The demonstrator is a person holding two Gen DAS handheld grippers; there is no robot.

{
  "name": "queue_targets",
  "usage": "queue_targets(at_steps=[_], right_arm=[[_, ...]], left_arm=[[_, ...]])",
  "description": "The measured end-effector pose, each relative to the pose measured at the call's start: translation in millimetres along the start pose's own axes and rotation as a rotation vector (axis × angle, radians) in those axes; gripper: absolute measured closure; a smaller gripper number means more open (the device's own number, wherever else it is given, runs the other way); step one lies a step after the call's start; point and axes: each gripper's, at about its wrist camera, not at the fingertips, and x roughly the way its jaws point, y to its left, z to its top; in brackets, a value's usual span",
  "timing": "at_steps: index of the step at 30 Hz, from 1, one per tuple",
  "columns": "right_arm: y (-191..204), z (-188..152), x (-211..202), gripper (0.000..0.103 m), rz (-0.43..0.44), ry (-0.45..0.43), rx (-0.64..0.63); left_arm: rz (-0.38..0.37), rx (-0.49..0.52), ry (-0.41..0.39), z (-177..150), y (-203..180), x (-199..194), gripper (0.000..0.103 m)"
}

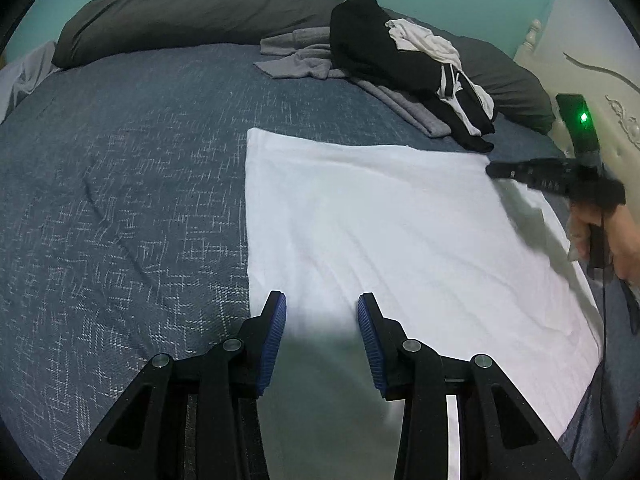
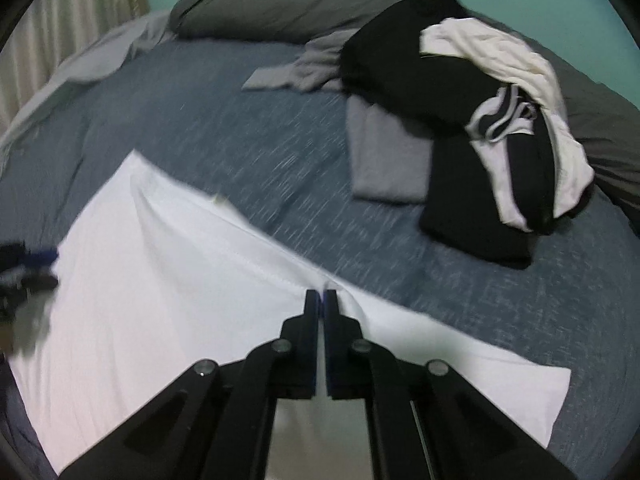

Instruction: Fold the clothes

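Blue bedspread [image 1: 120, 184] is covered near its foot by the flat white cloth [image 1: 380, 220]. Its far hem is pinched by the closed right gripper [image 2: 322, 294]; the left gripper [image 1: 322, 304] is held half-open over the near edge, gripping nothing. If lifted one-sided, the cloth is likely skewed.

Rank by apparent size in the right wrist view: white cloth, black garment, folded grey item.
1. white cloth, though nearest the camera
2. black garment
3. folded grey item, partly hidden under the black one
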Motion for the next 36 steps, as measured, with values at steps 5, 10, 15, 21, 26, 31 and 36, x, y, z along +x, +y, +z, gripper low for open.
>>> queue_targets(at_steps=[5,10,15,21,26,31,36], right_arm=[[2,8,19,0.101,-0.03,0.024,0.041],[-15,7,24,0.1,-0.018,-0.004,0.169],[-59,2,-9,0.073,-0.019,-0.11,0.322],[-84,-25,-12,0.07,-0.06,-0.012,0.31],[-69,-39,-2,0.07,0.015,0.001,0.263],[-62,-41,6,0.072,-0.032,0.002,0.229],[-66,-44,3,0.099,-0.053,0.005,0.227]], left_arm=[[0.006,0.013,0.001,-1,-4,-1,0.062],[0.007,0.017,0.002,-4,-2,-2,0.062],[0.006,0.016,0.001,-6,-2,-2,0.062],[0.007,0.014,0.004,-5,-3,-2,0.062],[0.012,0.018,0.009,-6,-5,-1,0.062],[0.013,0.016,0.009,-7,-5,0,0.061],[0.014,0.016,0.007,-7,-5,2,0.061]])
